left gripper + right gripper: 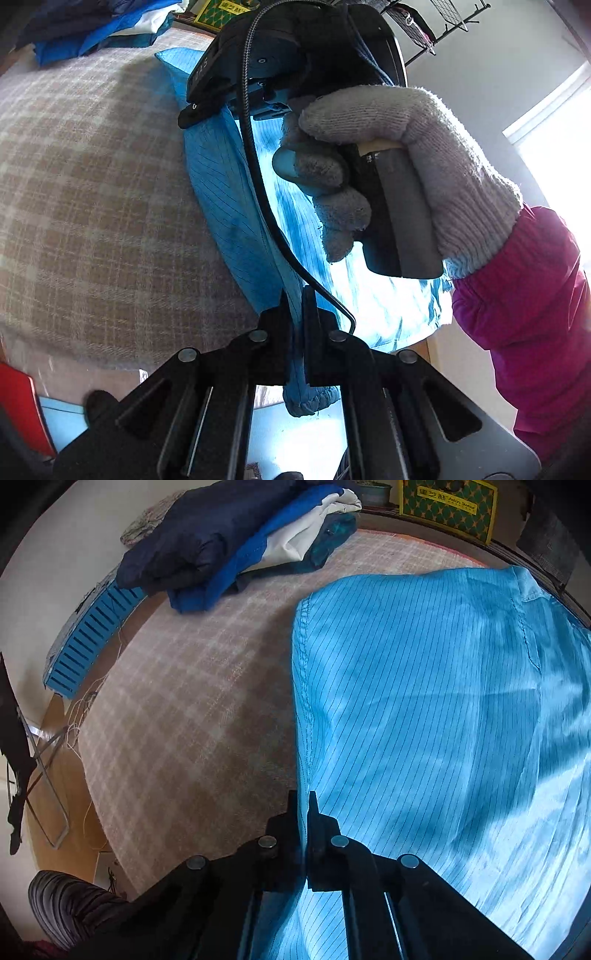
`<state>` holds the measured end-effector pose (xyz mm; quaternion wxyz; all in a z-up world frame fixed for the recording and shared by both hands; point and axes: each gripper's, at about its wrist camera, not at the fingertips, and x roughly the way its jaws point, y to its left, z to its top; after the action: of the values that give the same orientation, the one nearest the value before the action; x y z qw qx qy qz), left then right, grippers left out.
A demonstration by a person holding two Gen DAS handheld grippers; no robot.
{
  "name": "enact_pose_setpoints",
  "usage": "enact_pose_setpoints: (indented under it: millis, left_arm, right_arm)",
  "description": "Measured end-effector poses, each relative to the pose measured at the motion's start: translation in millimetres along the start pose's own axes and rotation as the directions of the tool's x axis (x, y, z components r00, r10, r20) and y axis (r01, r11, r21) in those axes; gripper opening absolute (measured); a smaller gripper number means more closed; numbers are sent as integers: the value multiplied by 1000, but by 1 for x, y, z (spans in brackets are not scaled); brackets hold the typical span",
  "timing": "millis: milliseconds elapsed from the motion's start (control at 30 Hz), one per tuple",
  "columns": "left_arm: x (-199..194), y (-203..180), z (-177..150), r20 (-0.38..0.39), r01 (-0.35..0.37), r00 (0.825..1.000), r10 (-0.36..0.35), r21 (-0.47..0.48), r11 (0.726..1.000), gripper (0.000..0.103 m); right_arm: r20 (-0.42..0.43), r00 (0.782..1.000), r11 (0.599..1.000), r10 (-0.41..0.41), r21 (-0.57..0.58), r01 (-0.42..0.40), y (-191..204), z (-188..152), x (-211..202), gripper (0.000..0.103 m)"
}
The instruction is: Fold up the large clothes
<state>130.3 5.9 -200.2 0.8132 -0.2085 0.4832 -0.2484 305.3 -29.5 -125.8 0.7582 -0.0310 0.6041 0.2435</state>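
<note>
Daylight pours in from a window at the right edge of the left wrist view, blown out to pure white. It shines through the light blue striped garment, overexposing its lower folds. In the right wrist view the garment carries soft shadows and sheen. Both pictures bulge with fisheye distortion, corners dark. The near gripper bodies are silhouetted, slightly soft.

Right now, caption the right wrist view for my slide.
Right gripper shut on the light blue striped garment over the checked blanket, folded clothes stacked behind.
</note>
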Motion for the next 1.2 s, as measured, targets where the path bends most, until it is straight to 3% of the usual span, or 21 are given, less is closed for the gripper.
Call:
enact_pose_setpoints:
  millis: [133,300,400,500,567,700,800,967,1200]
  left_arm:
    - [6,-27,5,-6,-40,999,41,89,995,1]
    - [21,-69,15,-10,-105,994,110,215,971,1]
    - [38,-98,17,-21,-117,991,128,285,951,1]
    - [51,-111,6,-47,-114,989,139,346,931,1]
    - [67,-124,4,-74,-112,986,149,372,921,1]
    - [96,-134,-7,-121,-106,978,170,412,905,1]
    - [115,-133,-6,-147,-104,972,183,430,897,1]
    - [122,-127,-2,-158,-103,970,186,426,899,1]
    - [87,-123,-27,-161,-82,973,168,441,894,1]
  right_arm:
    - [103,989,988,108,102,-119,-37,-7,-33,0]
    - [250,946,940,206,218,-263,-97,-32,-69,0]
    - [354,899,884,256,290,-366,-143,-56,-85,0]
    - [449,850,801,276,381,-462,-193,-88,-88,0]
    - [479,834,740,275,449,-502,-221,-110,-80,0]
    - [480,841,677,251,533,-507,-254,-140,-63,0]
    - [491,834,638,253,563,-525,-264,-153,-55,0]
    - [466,850,670,246,552,-497,-260,-149,-55,0]
    - [458,853,697,251,526,-488,-252,-151,-62,0]
